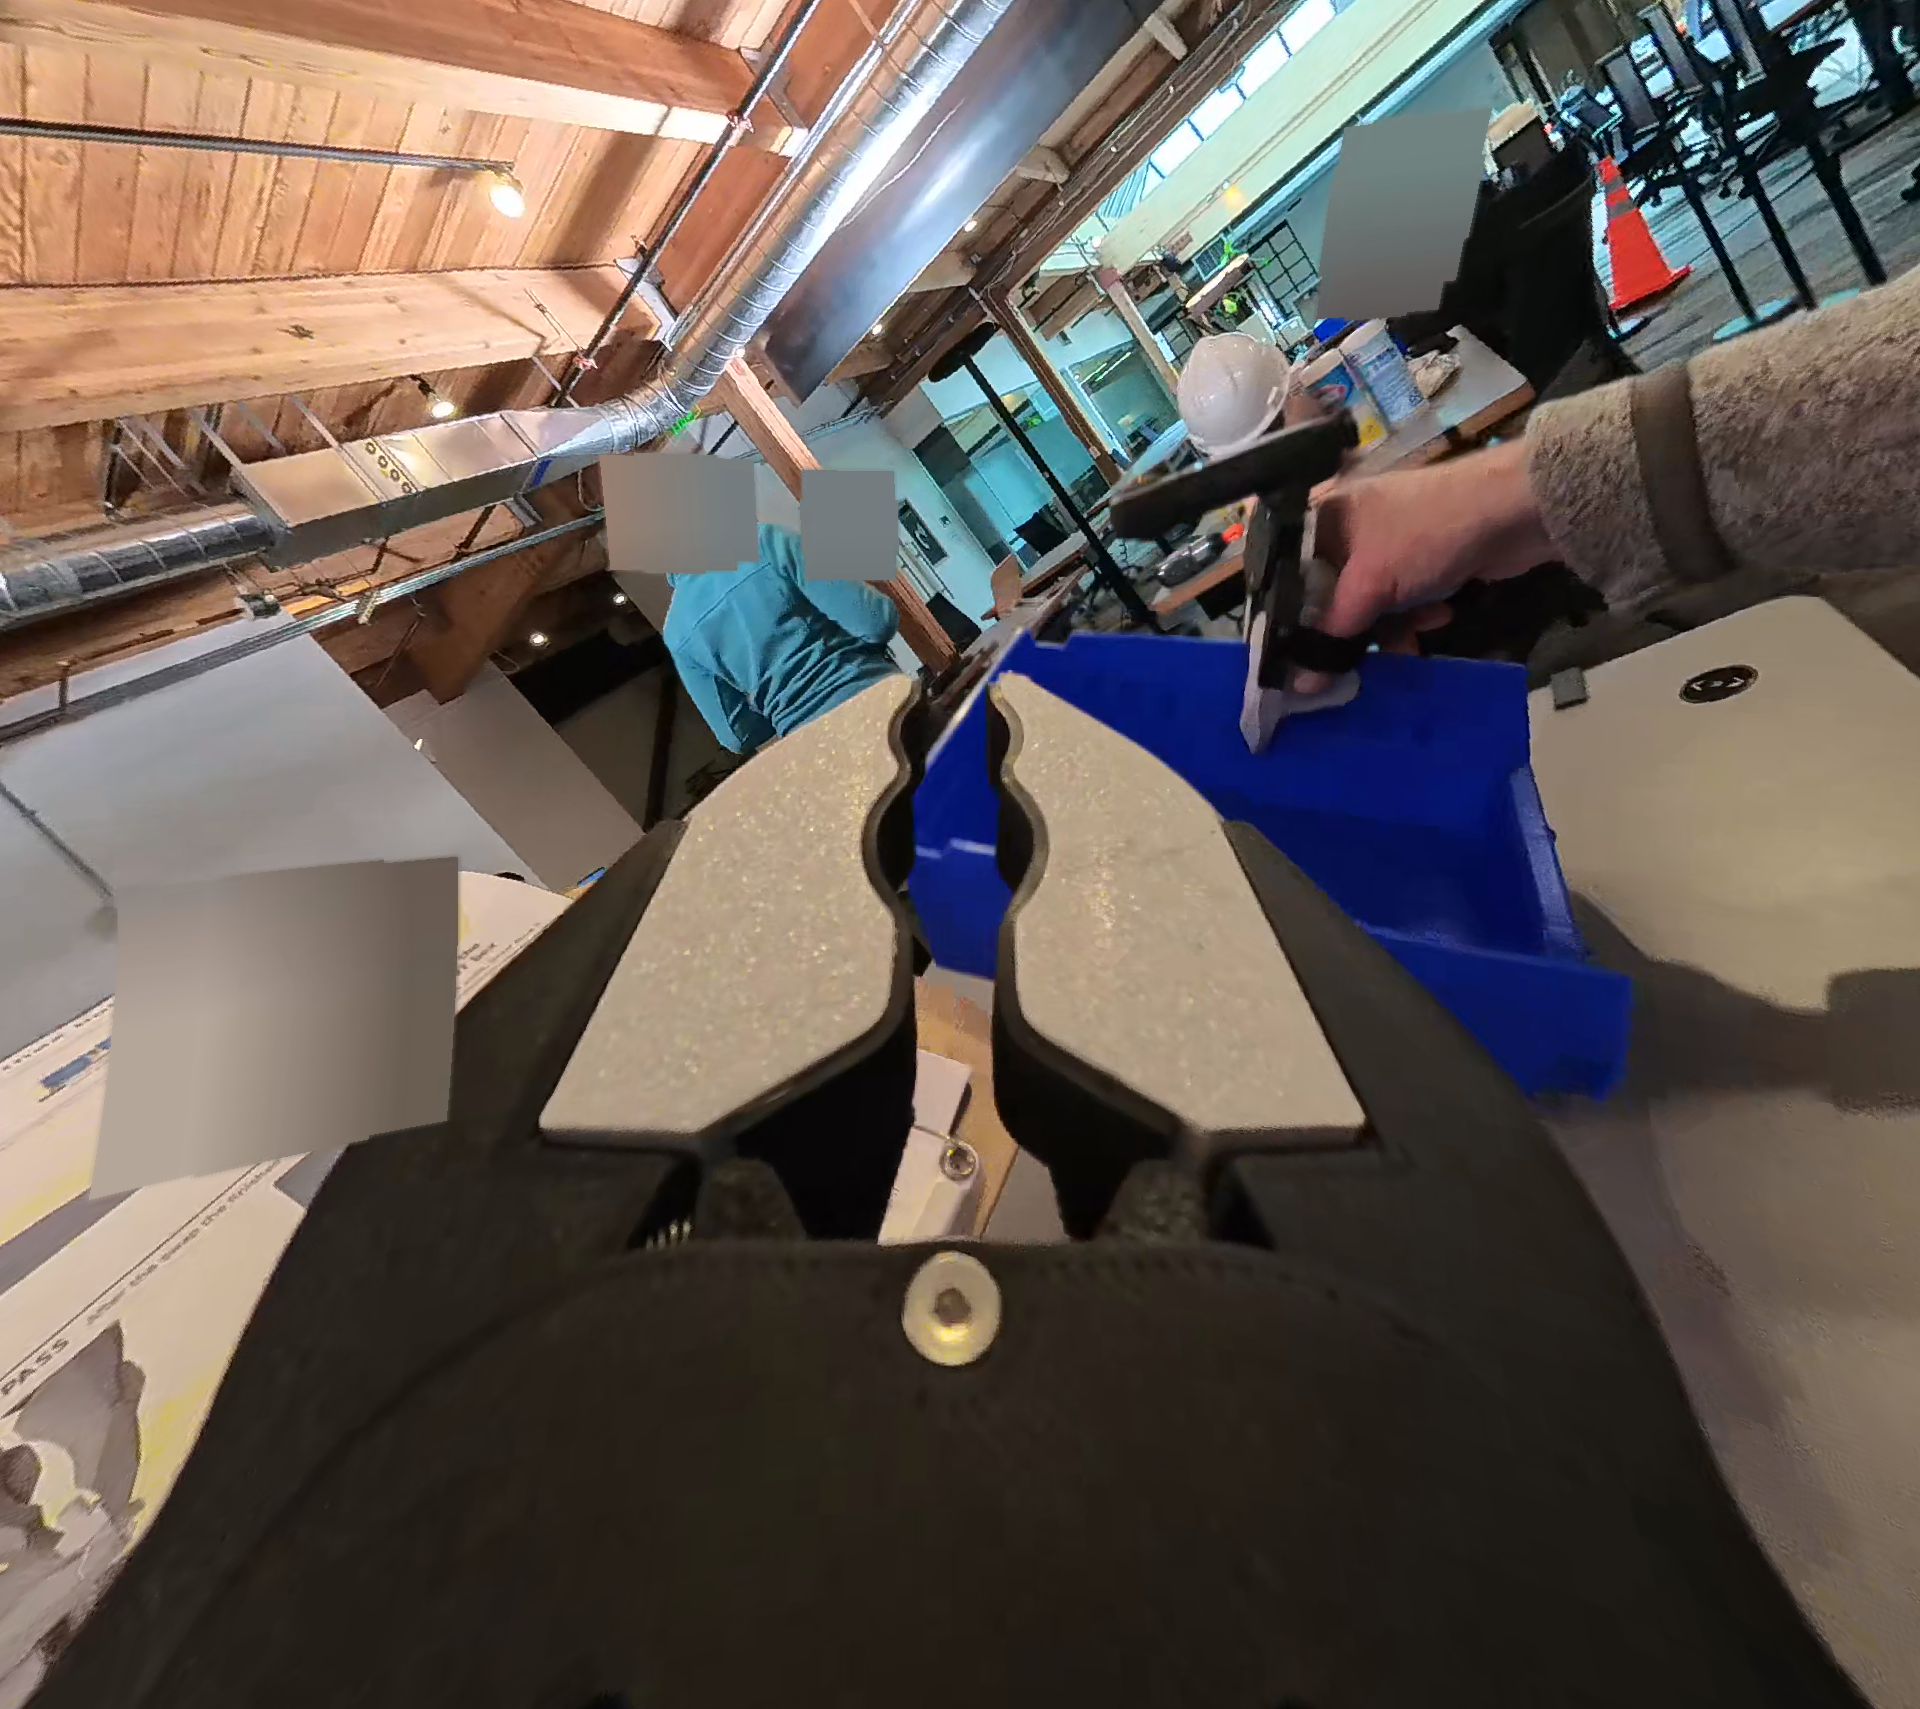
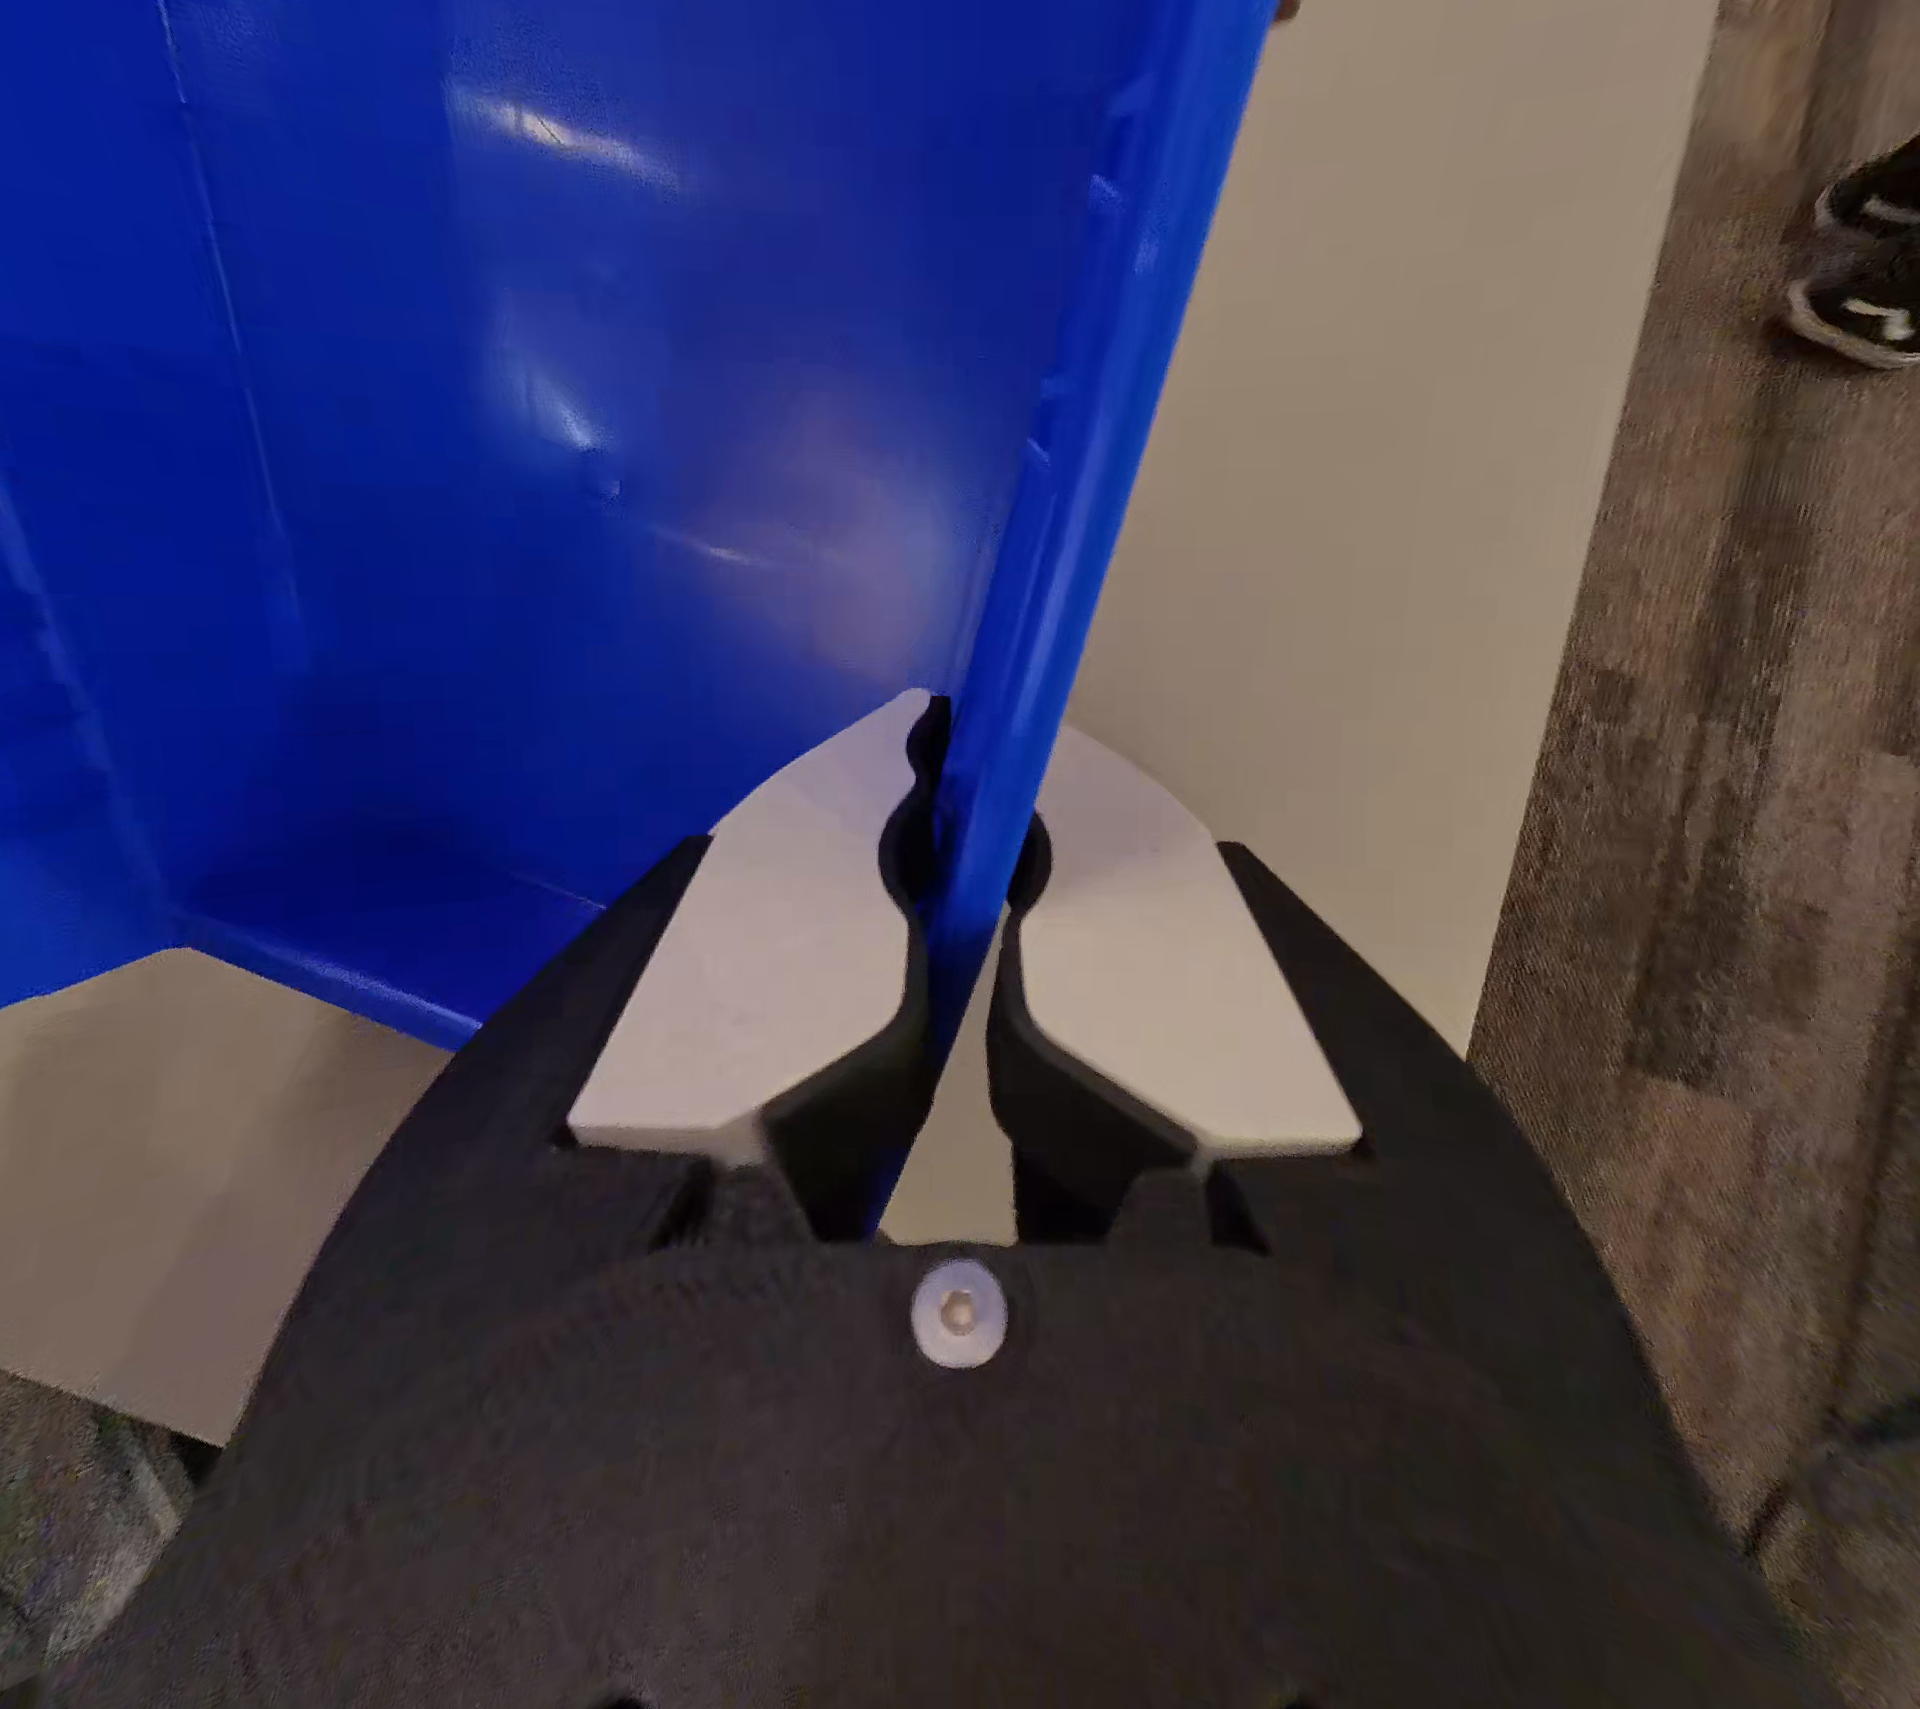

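Observation:
A blue plastic bin (image 1: 1351, 807) sits over a white table (image 1: 1714, 828); what shows of its inside is empty. My left gripper (image 1: 951, 703) is shut on the bin's near wall, which runs between the two pads. The right gripper (image 1: 1273, 703), held by a hand in a grey sleeve, clasps the bin's far wall. In the right wrist view my right gripper (image 2: 971, 724) is shut on the rim of the blue bin (image 2: 520, 309), with a pad on each side of the wall. I cannot tell whether the bin rests on the table or is lifted.
The white table's edge (image 2: 1351, 412) borders grey carpet (image 2: 1714, 724), where a person's shoes (image 2: 1860, 288) stand. Printed papers (image 1: 62, 1244) lie at the left. A person in a teal top (image 1: 779, 641), a white hard hat (image 1: 1236, 386) and an orange cone (image 1: 1636, 236) are beyond. My right fingertips sit around 40 cm from my left ones.

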